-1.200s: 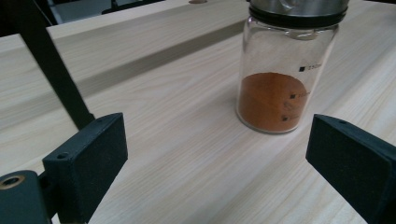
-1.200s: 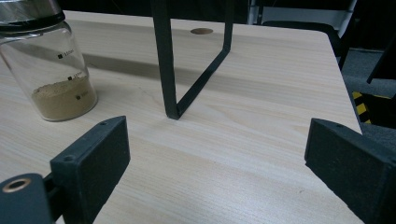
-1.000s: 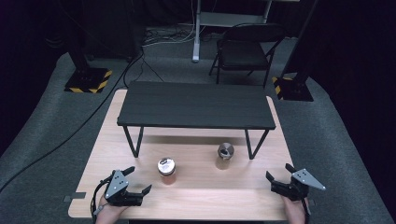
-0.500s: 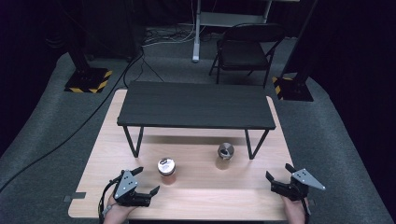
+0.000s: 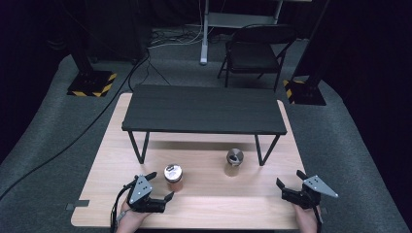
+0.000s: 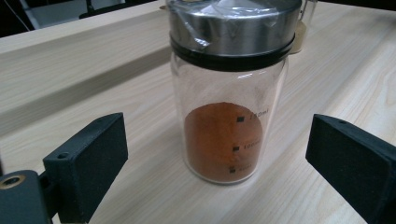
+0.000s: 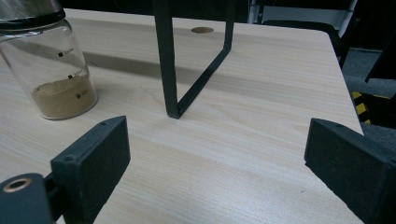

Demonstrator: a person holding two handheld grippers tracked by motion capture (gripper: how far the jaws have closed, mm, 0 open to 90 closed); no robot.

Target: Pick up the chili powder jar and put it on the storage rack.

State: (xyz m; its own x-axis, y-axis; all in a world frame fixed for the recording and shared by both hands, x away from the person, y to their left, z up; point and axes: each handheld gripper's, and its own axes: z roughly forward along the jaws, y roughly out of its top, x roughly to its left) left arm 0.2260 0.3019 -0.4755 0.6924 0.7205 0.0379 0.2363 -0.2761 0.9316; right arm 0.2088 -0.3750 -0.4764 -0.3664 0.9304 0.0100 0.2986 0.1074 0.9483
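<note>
A glass jar of orange-red powder (image 5: 173, 178) (image 6: 227, 93) with a steel lid stands upright on the wooden table (image 5: 214, 204). My left gripper (image 5: 162, 186) (image 6: 219, 158) is open just left of it, its jaws wide and level with the jar, which stands ahead between them without touching. A second jar with tan powder (image 5: 234, 161) (image 7: 49, 65) stands to the right, near the shelf's leg. My right gripper (image 5: 289, 180) (image 7: 217, 154) rests open at the table's front right corner, nothing between its jaws.
A low black shelf (image 5: 204, 109) on thin metal legs (image 7: 169, 60) spans the back half of the table. A folding chair (image 5: 255, 51) and stands with yellow-black bases (image 5: 92, 83) are on the carpet beyond.
My left gripper has slid right along the table's front edge toward the orange-powder jar. The right gripper and both jars have stayed put.
</note>
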